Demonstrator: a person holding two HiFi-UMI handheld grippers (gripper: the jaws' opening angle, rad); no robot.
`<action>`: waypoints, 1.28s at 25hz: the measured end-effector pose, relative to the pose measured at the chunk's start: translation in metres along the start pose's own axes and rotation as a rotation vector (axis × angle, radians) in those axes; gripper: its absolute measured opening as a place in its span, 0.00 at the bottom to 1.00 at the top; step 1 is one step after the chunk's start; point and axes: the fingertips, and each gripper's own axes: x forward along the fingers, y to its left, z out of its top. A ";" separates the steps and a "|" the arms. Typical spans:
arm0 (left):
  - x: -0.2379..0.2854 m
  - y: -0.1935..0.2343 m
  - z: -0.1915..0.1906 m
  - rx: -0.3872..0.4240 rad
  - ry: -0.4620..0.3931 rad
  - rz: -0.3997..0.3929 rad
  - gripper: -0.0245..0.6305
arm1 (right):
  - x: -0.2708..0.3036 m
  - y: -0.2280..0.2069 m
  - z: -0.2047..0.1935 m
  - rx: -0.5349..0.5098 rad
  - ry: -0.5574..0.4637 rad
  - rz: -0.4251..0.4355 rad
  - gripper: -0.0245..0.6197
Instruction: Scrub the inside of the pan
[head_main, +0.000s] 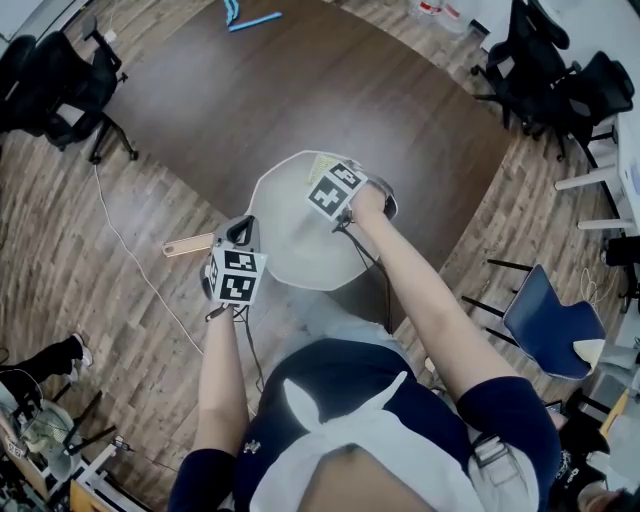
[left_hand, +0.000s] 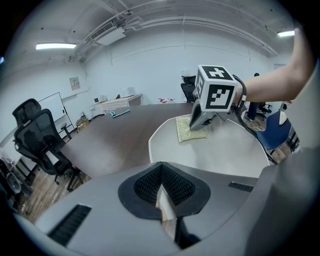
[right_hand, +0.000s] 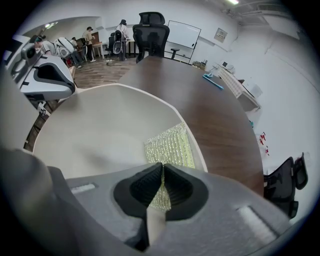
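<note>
My left gripper (left_hand: 161, 192) is clamped on the pan's wooden handle (head_main: 190, 245), whose pale strip shows between the closed pads, and the handle's free end sticks out to my left past the table edge. The pan (head_main: 290, 250), pale grey and wide, sits at the near end of the dark brown table (head_main: 300, 90), right in front of me. My right gripper (right_hand: 162, 190) is pinched on a yellow-green mesh scrub pad (right_hand: 170, 147), which lies flat on the pan's inner surface against the far rim. From above, the marker cube on that gripper covers most of the pad, and only a corner peeks out beyond it. In the right gripper view my own jaws hide the pad's near edge. Farther up the table a blue tool (head_main: 255, 20) lies well apart from the pan. Black office chairs (head_main: 60, 85) stand to the left of the table. More stand at the far right, and a blue chair (head_main: 550, 325) is near my right elbow. A thin cable (head_main: 130, 260) trails across the wooden floor (head_main: 70, 300) on my left.
</note>
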 end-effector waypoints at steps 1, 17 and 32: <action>0.000 0.000 0.000 -0.001 0.000 0.001 0.04 | 0.001 0.000 -0.002 -0.008 0.017 0.002 0.06; 0.000 0.001 -0.001 -0.002 -0.006 0.015 0.04 | 0.002 0.007 -0.034 -0.112 0.262 0.058 0.06; -0.003 -0.001 -0.002 -0.014 0.005 0.014 0.04 | -0.010 0.024 -0.077 -0.170 0.467 0.143 0.06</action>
